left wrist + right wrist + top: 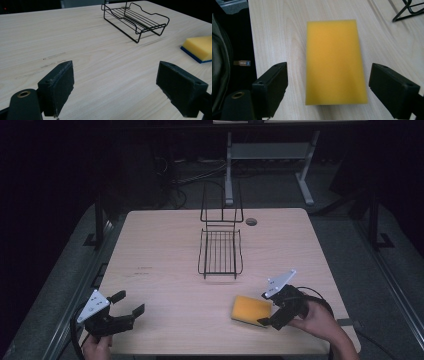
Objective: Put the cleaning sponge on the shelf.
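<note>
A yellow sponge (250,310) with a blue underside lies flat on the wooden table (165,250), near its front right. My right gripper (265,309) is open, with one jaw on each side of the sponge's (334,61) near end and a gap to both. A black wire rack (220,251) stands in the middle of the table, with a tall wire frame at its far end. My left gripper (131,303) is open at the front left corner, with nothing but bare table between its jaws. From there the rack (136,21) and the sponge (198,47) lie ahead to the right.
A round cable hole (251,221) sits near the table's far edge. Beyond the table stand the metal legs of another desk (229,170) on a dark floor with cables. The table's front edge (252,50) runs close by my right gripper.
</note>
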A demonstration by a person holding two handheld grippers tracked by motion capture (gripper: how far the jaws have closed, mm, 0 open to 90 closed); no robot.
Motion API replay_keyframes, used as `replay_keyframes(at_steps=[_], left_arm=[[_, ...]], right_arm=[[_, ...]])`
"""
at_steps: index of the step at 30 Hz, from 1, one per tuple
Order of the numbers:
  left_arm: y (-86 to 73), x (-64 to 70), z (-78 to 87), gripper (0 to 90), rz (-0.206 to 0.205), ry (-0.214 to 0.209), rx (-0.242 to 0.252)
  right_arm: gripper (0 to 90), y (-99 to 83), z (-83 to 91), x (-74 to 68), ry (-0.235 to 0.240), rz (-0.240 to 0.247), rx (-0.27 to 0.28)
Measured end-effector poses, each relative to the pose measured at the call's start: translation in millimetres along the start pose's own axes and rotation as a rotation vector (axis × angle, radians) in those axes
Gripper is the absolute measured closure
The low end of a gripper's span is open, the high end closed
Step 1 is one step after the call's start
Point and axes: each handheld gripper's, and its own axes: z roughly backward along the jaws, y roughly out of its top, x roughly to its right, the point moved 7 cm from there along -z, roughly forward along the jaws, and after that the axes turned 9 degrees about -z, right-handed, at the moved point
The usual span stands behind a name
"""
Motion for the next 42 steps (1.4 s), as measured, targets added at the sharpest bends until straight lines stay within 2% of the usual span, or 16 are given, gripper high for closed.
replay_keyframes(at_steps=[19,42], left_arm=[[0.5,0.4,0.2,14.0,-0.004,-0.002,0.0],[0.8,-0.2,0.2,14.0,-0.006,-0.007,0.0]], right_arm=[[15.3,12.7,-13.5,-2.1,0.015,0.027,-0.037],[15.3,11.6,-36.4,6.9,0.002,0.027,-0.107]])
